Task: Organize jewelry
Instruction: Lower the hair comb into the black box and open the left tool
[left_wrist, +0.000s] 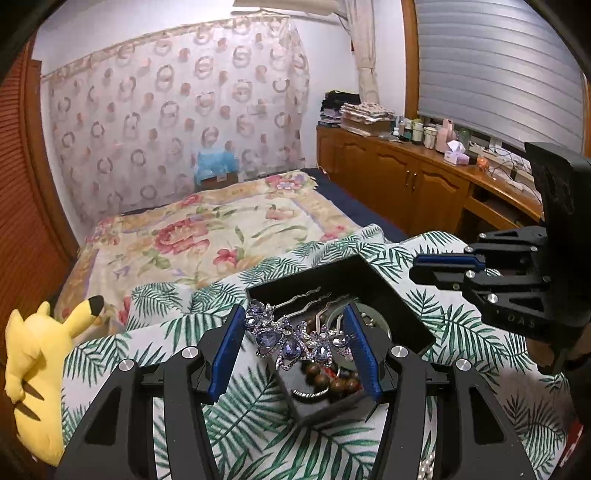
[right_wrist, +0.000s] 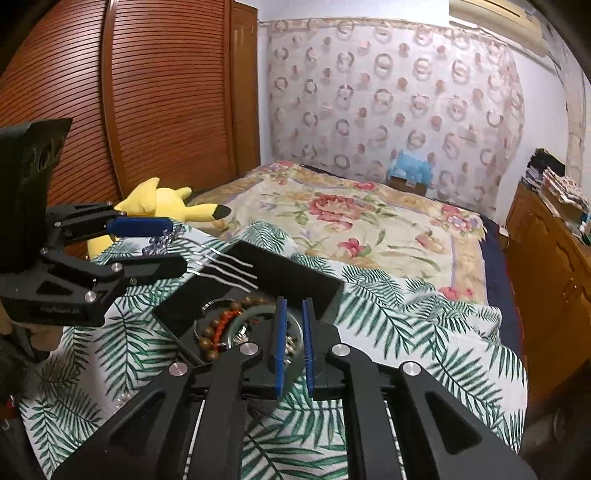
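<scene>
The left gripper holds a blue-stoned hair ornament between its fingers, which sit at a middling width and press on the jeweled head from both sides. In the right wrist view the same gripper appears at left centre, the stones tucked between the blue pads and the wavy metal prongs sticking out to the right over the box. Gripping the bulky jeweled end rather than the thin prongs seems sensible: it gives the pads something broad to bite on and leaves the prongs free to lead into the box.

The right gripper, at lower centre of its own view, has its fingers drawn narrow with only a slim gap, and nothing shows pinched between them; they hang just above the box's contents. In the left wrist view it enters from the right edge, pointing toward the box.

The black box lies open on a leaf-print cloth spread over the bed. Inside are a wooden bead bracelet, a pale bangle and other small pieces I cannot make out. My guess is the ornament is being brought to join them, with the right gripper standing close to help or to steady the box.

A yellow plush toy lies at the lower left, well apart from the work.
</scene>
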